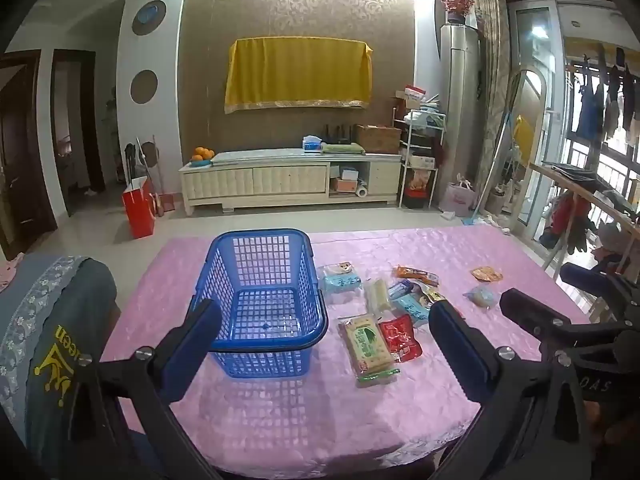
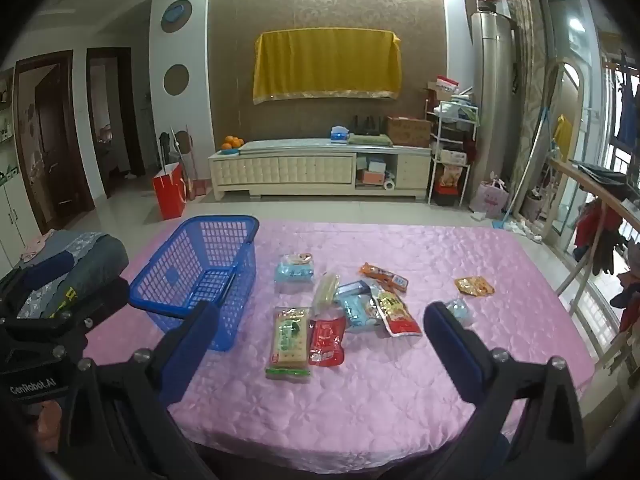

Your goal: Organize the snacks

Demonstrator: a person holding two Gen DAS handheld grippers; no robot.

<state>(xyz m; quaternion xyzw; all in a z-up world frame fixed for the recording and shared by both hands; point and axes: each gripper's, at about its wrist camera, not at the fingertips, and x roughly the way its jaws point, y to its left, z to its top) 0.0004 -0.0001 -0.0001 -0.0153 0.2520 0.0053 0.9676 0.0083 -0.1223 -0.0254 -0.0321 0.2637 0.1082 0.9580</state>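
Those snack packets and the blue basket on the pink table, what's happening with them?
A person holds a two-finger gripper in each hand over the pink quilted tablecloth. Both the left gripper and the right gripper are open and hold nothing. The blue plastic mesh basket is empty. The snack packets, among them a green-printed cracker pack and a red pouch, lie loose beside it, so sorting hasn't begun.

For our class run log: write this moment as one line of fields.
stage: start | blue basket: empty | snack packets: loose on pink tablecloth | left gripper: open | right gripper: open
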